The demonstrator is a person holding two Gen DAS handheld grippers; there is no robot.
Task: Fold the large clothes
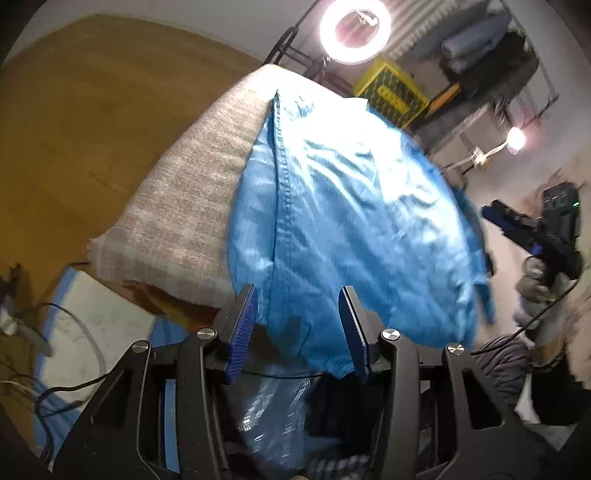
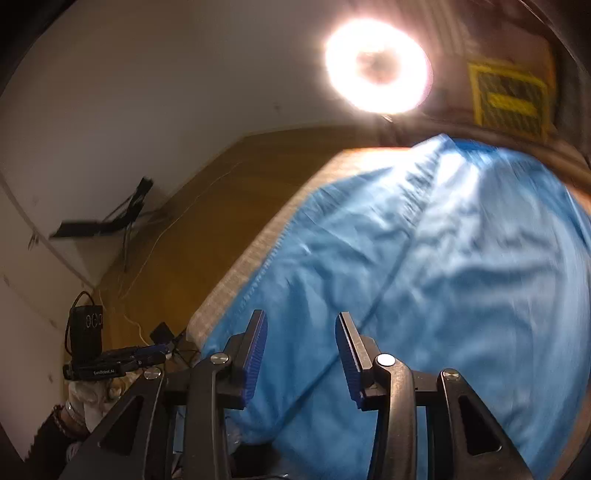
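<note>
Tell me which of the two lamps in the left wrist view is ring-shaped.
The ring lamp at the top, above the blue garment. The other lamp, at the right, is a small single bulb.

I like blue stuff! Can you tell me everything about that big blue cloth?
The blue garment is thin, slightly shiny fabric, wrinkled all over, with a stitched seam running down it. It lies spread on a beige woven cover, and its near edge droops over the side. Neither set of tongs pinches it; both stand open just above it.
</note>
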